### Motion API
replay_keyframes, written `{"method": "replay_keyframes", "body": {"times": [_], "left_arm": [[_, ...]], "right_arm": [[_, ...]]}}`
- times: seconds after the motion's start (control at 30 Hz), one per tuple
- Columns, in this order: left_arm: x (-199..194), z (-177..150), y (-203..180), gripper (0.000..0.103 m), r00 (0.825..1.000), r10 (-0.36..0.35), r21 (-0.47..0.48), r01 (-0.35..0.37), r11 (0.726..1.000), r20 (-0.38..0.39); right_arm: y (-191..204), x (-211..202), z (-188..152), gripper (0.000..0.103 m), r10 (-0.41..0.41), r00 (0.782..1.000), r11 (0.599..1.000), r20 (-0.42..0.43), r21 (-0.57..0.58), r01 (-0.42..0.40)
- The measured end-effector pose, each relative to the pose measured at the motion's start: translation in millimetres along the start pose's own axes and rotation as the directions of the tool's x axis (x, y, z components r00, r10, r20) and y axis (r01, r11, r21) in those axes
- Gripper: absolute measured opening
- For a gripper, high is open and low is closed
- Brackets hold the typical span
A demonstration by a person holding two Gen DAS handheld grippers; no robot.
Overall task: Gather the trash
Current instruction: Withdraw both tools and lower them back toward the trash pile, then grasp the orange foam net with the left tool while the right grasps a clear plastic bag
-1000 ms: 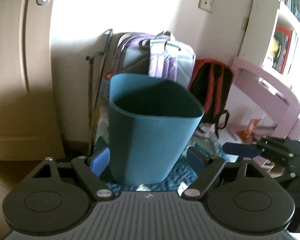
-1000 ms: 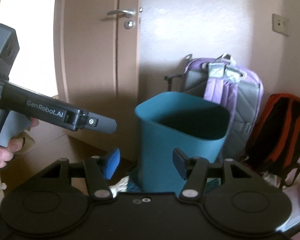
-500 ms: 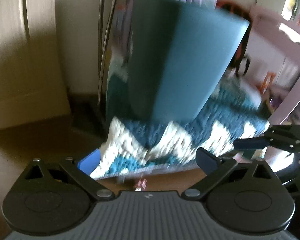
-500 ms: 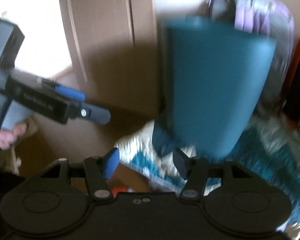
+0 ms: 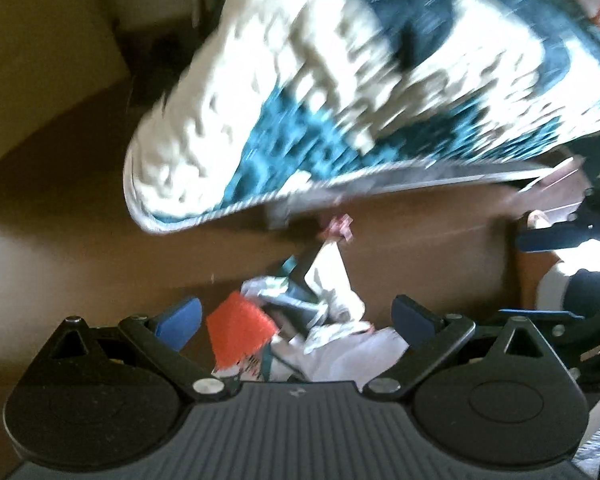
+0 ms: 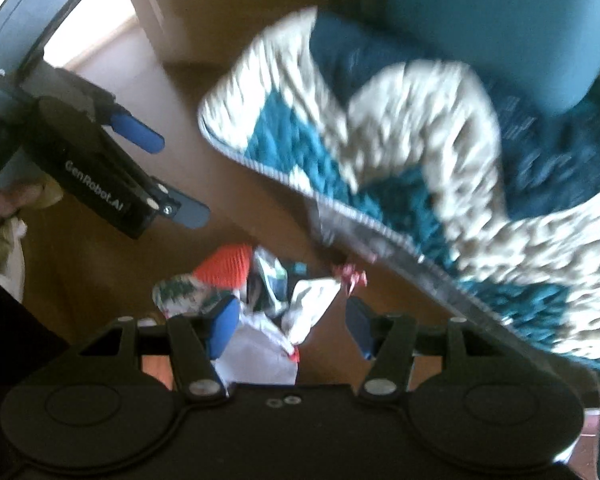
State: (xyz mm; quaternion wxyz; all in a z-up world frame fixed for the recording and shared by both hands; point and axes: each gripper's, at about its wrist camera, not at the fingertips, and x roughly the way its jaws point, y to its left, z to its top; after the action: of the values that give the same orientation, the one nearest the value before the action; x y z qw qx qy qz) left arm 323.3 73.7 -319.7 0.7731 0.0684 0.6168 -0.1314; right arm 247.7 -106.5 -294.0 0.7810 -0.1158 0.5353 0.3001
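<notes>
- Two handheld grippers angled steeply down over a brown wooden floor point(image 5: 80, 240); both views blurred.
- Small heap of trash point(image 5: 300, 320) on the floor: crumpled white paper and wrappers, lying just off the edge of a rug.
- Orange-red piece point(image 5: 238, 334) at the left side of the heap in the left wrist view; same piece point(image 6: 224, 268) toward the upper left of the heap in the right wrist view.
- Tiny pink scrap point(image 5: 338, 228) a little apart from the heap, close to the rug's edge.
- Shaggy teal-and-cream rug point(image 5: 300, 100) filling the upper part of both views, edged with a pale cord.
- Teal bin point(image 6: 500, 28) standing on the rug, seen in the upper right of the right wrist view; only its lower wall in frame.
- Left gripper point(image 5: 296, 320) with jaws released and spread wide, having just been opening; trash heap seen in the gap between the blue pads, below them, with nothing pinched.
- Right gripper point(image 6: 288, 326) with jaws apart and gripping nothing; white paper and wrappers visible beyond the gap, pads not pressing on them.
- Left gripper also visible from the right wrist view, at upper left, black body with white lettering, blue fingers point(image 6: 140, 136) spread and aimed toward the heap.
- Part of a hand point(image 6: 4, 200) wrapped round its handle at the left edge.
</notes>
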Motion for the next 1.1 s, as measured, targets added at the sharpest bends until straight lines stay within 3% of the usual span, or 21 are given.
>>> {"method": "replay_keyframes", "body": {"times": [0.23,0.43,0.63,0.8,0.9,1.0,1.1], "left_arm": [[91.6,-11.0,50.6,0.101,0.986,0.090,-0.046,-0.097,0.994,-0.139],[161.8,-30.6,98.2,0.101,0.965,-0.016,-0.273,-0.058,0.960,-0.261],[210.5,-43.6,122.0,0.101,0.953,-0.097,-0.429,-0.037,0.903,-0.286],[236.5,-54.7,125.6,0.101,0.949,-0.137,-0.496,-0.023,0.868,-0.284],[244.5,-60.9,129.5,0.094,0.948,-0.162,-0.537,-0.011,0.843,-0.273],[251.2,-67.5,132.8,0.076,0.945,-0.191,-0.577,0.003,0.817,-0.266],[252.2,-70.3,133.6,0.069,0.946,-0.207,-0.593,0.020,0.805,-0.249]], "right_arm": [[-0.9,77.1,8.3,0.059,0.039,0.995,0.997,-0.089,-0.058,-0.044],[1.9,143.3,13.6,0.059,0.063,0.980,0.994,-0.191,-0.076,-0.079],[10.9,204.3,14.1,0.058,0.078,0.959,0.989,-0.272,-0.100,-0.109],[16.8,246.6,17.7,0.056,0.076,0.949,0.990,-0.305,-0.092,-0.109],[20.8,264.5,19.4,0.056,0.075,0.945,0.990,-0.317,-0.089,-0.108],[22.2,279.4,19.4,0.055,0.072,0.943,0.991,-0.324,-0.080,-0.103],[16.7,291.3,18.1,0.055,0.069,0.940,0.995,-0.334,-0.051,-0.091]]}}
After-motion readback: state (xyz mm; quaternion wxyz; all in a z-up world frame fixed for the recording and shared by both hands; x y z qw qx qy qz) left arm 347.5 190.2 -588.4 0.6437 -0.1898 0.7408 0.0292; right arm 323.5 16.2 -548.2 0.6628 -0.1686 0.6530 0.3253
